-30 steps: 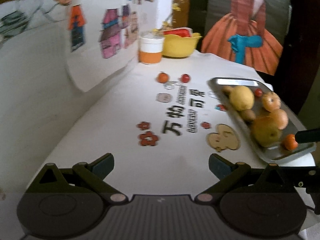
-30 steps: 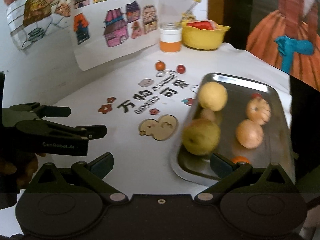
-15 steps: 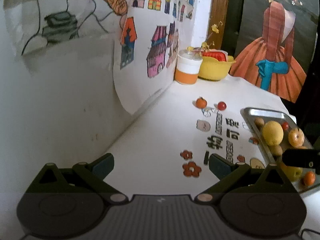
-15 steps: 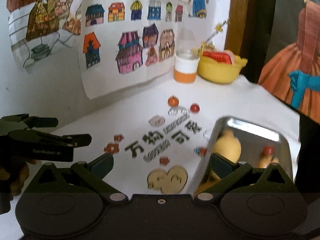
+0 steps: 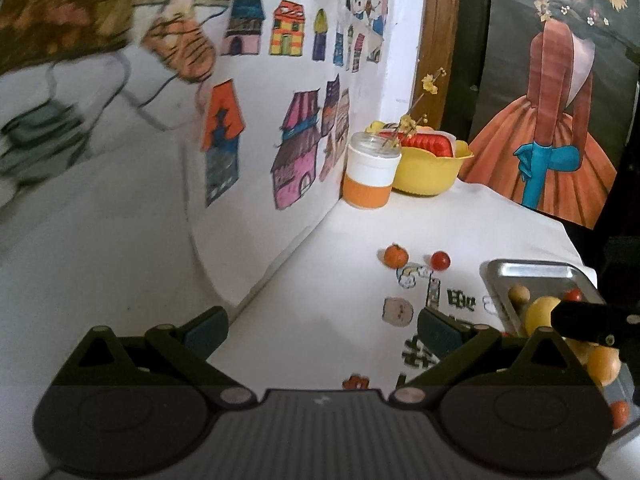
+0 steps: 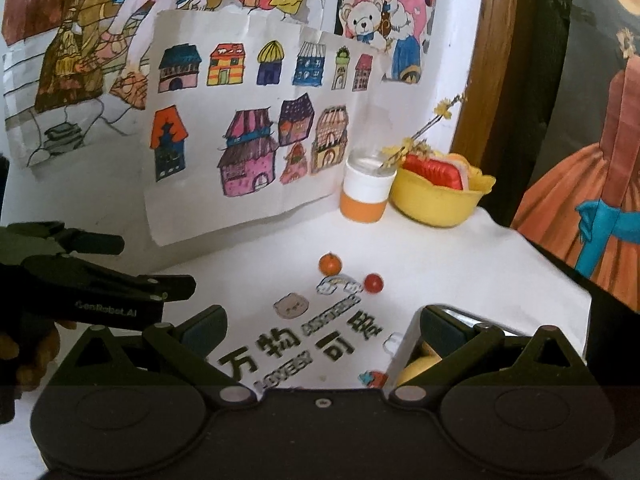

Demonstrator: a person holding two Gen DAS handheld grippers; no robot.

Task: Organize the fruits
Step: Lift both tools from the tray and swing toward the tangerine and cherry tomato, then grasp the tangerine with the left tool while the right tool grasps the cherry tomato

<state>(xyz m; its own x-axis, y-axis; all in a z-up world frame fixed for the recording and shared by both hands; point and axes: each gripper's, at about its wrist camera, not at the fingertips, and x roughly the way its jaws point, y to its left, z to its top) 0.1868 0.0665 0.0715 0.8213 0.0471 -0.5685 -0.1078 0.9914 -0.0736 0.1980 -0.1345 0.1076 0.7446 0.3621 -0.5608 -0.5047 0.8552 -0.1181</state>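
A small orange fruit and a red cherry tomato lie loose on the white table. At the right a metal tray holds several fruits, among them a yellow one and an orange one. My left gripper is open and empty, well short of the loose fruits. The right gripper is open too, with nothing between its fingers, and its right finger covers part of the tray. Each gripper shows at the edge of the other's view.
An orange-and-white cup and a yellow bowl stand at the back by the wall. Drawings hang on the wall to the left. A dress picture stands at the right, past the table edge.
Both grippers have pulled back and tilted up from the tray. The tray has slid to the lower right of both views, and the wall drawings now fill the upper part.
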